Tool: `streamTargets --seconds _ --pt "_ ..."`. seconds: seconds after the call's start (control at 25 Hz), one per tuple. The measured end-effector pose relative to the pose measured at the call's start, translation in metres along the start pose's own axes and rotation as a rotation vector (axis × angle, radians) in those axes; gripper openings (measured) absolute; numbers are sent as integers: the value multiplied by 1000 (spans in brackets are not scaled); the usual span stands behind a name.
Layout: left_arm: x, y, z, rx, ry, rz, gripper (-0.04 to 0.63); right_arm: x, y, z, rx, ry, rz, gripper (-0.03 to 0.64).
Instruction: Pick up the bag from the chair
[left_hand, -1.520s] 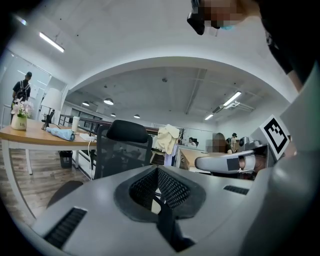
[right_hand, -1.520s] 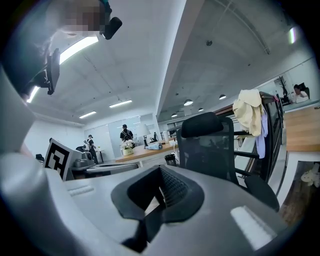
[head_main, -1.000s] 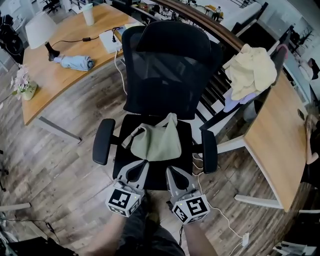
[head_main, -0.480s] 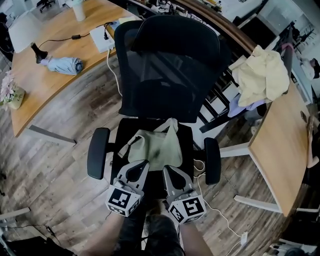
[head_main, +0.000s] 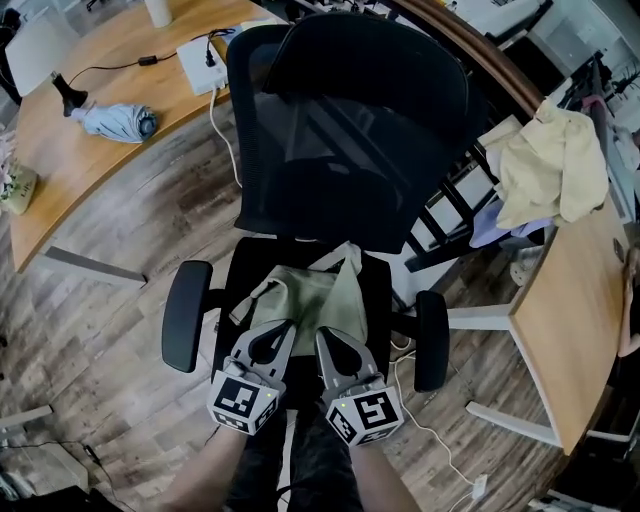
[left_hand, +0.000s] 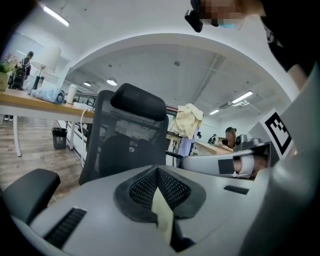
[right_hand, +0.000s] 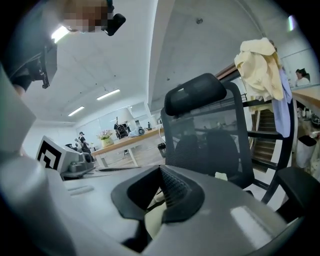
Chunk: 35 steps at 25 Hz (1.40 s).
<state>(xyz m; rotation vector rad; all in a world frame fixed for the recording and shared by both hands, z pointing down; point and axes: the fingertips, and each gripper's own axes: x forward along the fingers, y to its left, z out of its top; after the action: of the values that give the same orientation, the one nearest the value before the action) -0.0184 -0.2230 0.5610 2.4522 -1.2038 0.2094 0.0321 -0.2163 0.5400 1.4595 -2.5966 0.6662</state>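
two grippers, head view: left gripper (head_main: 272, 330) and right gripper (head_main: 330, 338) sit side by side at the front of the seat, tips on the near edge of the bag (head_main: 318, 298).
bag, head view: pale green, slumped on the black seat of the chair (head_main: 340, 140), one strap lying up toward the backrest.
chair, head view: black with a mesh back, an armrest on either side of the bag.
surroundings, head view: wood floor (head_main: 120, 250); umbrella (head_main: 112, 120) on the desk (head_main: 60, 165) at upper left; pale yellow clothes (head_main: 548, 165) heaped at right.
jaws, left gripper view: clenched, pads meeting, a sliver of the bag's pale fabric (left_hand: 162, 215) pinched between them.
background, left gripper view: chair back and headrest ahead, clothes beyond, right gripper at the right edge.
jaws, right gripper view: apart, a dark gap between the pads; bag fabric (right_hand: 155, 220) shows low in the gap, and whether a pad touches it cannot be told.
background, right gripper view: chair back ahead, clothes at upper right, left gripper at left.
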Motion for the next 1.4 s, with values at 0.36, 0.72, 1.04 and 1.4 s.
streamTargets --seconds 0.36,0.72,1.04,1.4 --pt "26 26 -35 -42 47 97 -2 35 -17 -31 3 99 99 8" --pt "55 55 -70 -82 201 237 61 63 -39 -54 -2 163 126 8" --pt "76 74 -107 -168 379 284 181 75 -60 -64 30 190 95 8" --pt "94 89 -128 -247 511 303 181 79 -80 -67 53 183 63 8"
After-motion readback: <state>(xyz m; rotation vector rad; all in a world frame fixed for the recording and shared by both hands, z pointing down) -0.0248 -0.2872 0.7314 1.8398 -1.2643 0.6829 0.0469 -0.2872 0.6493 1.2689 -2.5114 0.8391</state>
